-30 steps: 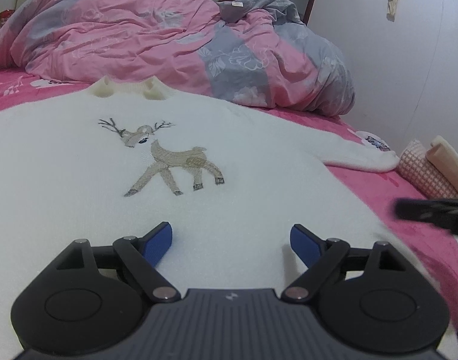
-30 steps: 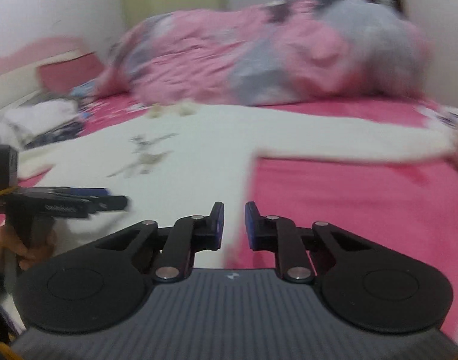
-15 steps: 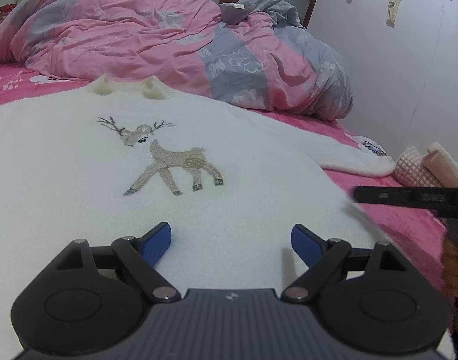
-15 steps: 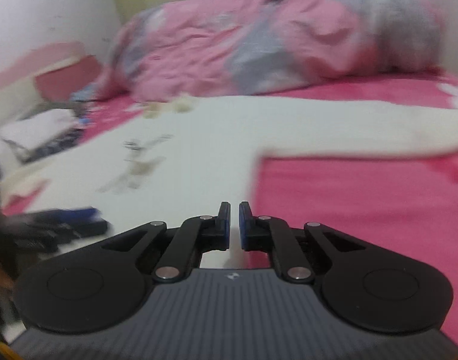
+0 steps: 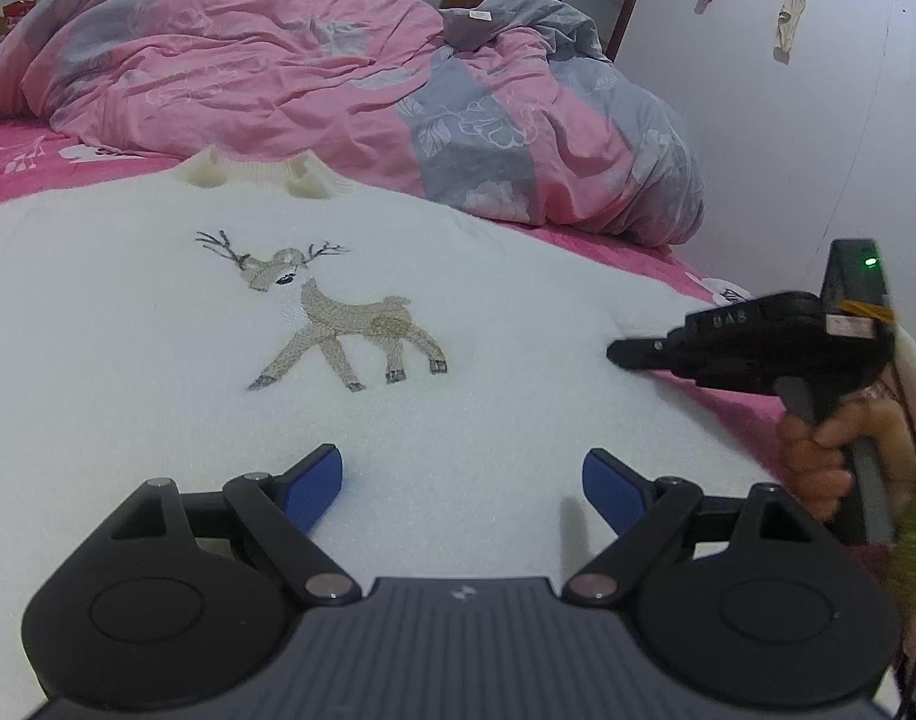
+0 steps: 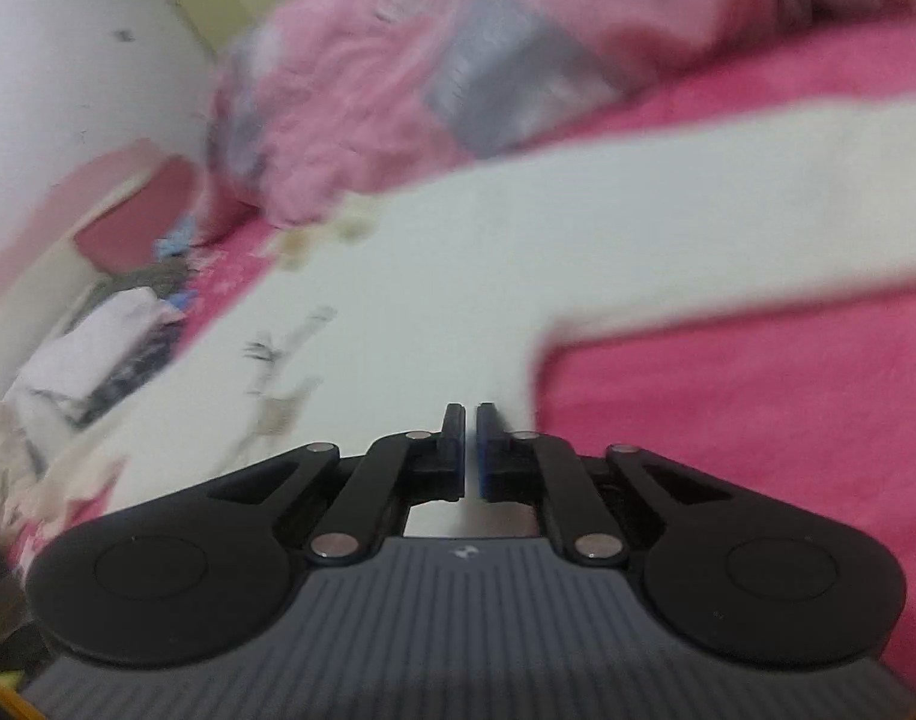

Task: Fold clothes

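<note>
A white sweater with an embroidered deer lies flat, front up, on a pink bed sheet, its collar at the far end. My left gripper hovers open over the sweater's lower body, nothing between its blue pads. My right gripper is shut, its tips just above the sweater where the sleeve meets the body. No cloth shows between its fingers. In the left wrist view the right gripper comes in from the right, held by a hand, its tip at the sweater's side.
A rumpled pink and grey duvet is heaped along the far side of the bed. A pile of other clothes lies at the bed's left end. A white wall stands close on the right.
My right gripper has closed from a small gap to shut and moved in over the sweater near the sleeve. The left gripper has stayed open and nearly still.
</note>
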A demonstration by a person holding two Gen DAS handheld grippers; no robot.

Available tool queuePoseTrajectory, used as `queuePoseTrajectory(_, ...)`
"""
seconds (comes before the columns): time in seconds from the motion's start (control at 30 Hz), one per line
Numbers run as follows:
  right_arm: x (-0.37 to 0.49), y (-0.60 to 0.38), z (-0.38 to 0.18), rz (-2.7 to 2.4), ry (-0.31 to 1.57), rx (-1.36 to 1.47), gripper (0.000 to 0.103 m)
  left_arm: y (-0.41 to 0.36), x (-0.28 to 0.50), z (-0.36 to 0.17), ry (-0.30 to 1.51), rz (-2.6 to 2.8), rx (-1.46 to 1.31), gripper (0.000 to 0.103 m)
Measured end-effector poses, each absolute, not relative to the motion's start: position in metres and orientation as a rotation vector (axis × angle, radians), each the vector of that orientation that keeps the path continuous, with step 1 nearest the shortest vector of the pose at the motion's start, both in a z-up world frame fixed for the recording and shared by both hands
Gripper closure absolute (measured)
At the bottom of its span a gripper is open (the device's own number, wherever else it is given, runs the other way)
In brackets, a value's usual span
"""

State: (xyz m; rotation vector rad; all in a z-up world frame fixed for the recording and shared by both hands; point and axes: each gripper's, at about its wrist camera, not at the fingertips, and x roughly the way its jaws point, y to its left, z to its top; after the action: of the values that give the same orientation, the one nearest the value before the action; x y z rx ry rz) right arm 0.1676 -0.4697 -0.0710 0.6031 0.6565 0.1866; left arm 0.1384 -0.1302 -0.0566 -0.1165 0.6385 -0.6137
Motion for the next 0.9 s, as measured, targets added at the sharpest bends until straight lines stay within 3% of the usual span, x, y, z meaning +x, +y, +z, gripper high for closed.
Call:
queuePoseTrajectory(0.07,0.170,-0.484,-0.075,0.120,0.635,0.693,0.103,-0.130,0.138,-0.057,0.638,-0.615,-0.119,0.015)
queuePoseTrajectory(0.1,0.168,-0.490,-0.072,0.071,0.616,0.727,0.097,-0.130,0.139,-0.057,0.638,-0.615,-0.120,0.015)
queuePoseTrajectory(0.4,0.175,-0.507,-0.089,0.063,0.593,1.006,0.103,-0.128,0.139,-0.057,0.637,-0.616,-0.134,0.015)
queuePoseTrajectory(0.43,0.175,-0.510,-0.092,0.046,0.590,1.041,0.097,-0.128,0.139,-0.057,0.637,-0.617,-0.137,0.015)
queuePoseTrajectory(0.67,0.120,-0.480,-0.052,0.338,0.614,0.940,0.093,-0.128,0.139,-0.056,0.639,-0.612,-0.134,0.015)
queuePoseTrajectory(0.77,0.114,-0.463,-0.069,0.370,0.720,0.973,0.089,-0.128,0.137,-0.054,0.644,-0.592,-0.124,0.015)
queuePoseTrajectory(0.9,0.080,-0.475,-0.092,0.263,0.724,1.070,0.094,-0.117,0.129,-0.049,0.660,-0.577,-0.139,0.015)
